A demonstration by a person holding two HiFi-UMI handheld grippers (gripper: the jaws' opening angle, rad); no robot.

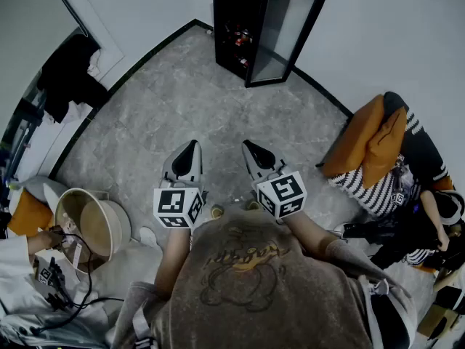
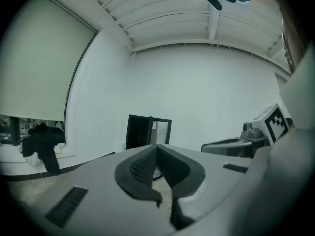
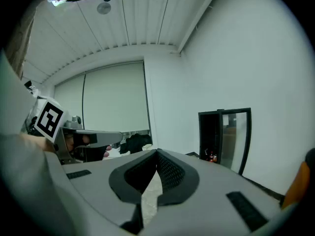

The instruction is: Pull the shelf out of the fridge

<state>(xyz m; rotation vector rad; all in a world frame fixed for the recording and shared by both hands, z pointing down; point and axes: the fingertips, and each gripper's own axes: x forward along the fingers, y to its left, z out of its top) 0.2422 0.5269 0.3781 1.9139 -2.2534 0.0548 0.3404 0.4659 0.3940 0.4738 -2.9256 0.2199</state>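
2 closed: left gripper (image 1: 192,147), right gripper (image 1: 248,147)

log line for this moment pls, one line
task: not started | left gripper: jaws shut, empty | right gripper: jaws shut, empty | fridge: far off, ahead | door: open

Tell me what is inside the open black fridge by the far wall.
Inside the fridge, a few small red and orange items sit low down. The shelf itself and the rest of the dark interior cannot be made out.
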